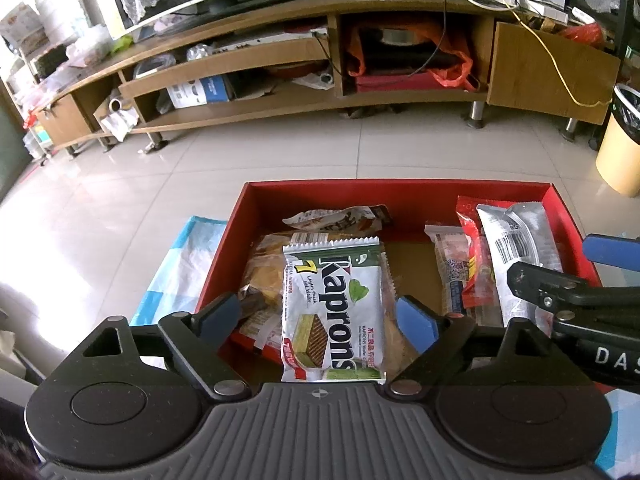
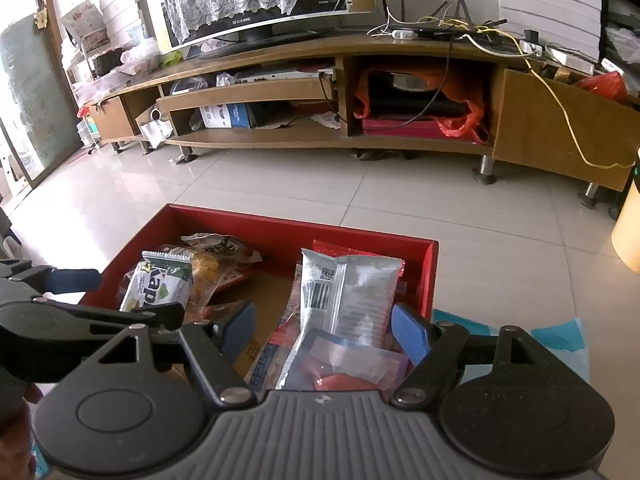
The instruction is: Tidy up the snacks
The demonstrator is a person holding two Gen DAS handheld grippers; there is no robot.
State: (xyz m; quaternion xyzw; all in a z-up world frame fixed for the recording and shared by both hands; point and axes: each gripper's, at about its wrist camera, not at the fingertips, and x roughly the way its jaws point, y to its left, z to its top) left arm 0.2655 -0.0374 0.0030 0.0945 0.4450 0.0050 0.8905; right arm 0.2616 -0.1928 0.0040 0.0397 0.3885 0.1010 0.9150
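Left wrist view looks down past the left hand-held gripper [image 1: 318, 316], whose blue-padded fingers stand wide apart over the near end of a red box [image 1: 236, 236] holding nothing. Directly between and just beyond its fingers lies a white Kaprons wafer packet [image 1: 334, 312], resting on top of a clear bag of yellowish snacks [image 1: 266, 276], and farther ahead a crumpled brown-and-white wrapper [image 1: 336, 216] sits near the box's far wall. To this hand-held gripper's right, across a bare strip of the cardboard box floor, a red snack packet [image 1: 474, 248] and a silver pouch with a barcode [image 1: 516, 248] lie side by side lengthwise, with the right hand-held gripper's black linkage reaching in over them from the right edge. Under the box on its left a blue-and-white cloth [image 1: 180, 272] shows. Right wrist view shows the right hand-held gripper [image 2: 324, 330] also spread wide and holding nothing, the silver pouch [image 2: 348, 292] lying between its fingers and running forward, a clear packet with something red inside [image 2: 352, 368] close beneath it. The Kaprons packet [image 2: 160, 288] is off to its left, beside the left hand-held gripper's arm. Beyond the box are the tiled floor [image 2: 280, 184] and a long wooden TV cabinet [image 2: 400, 46].
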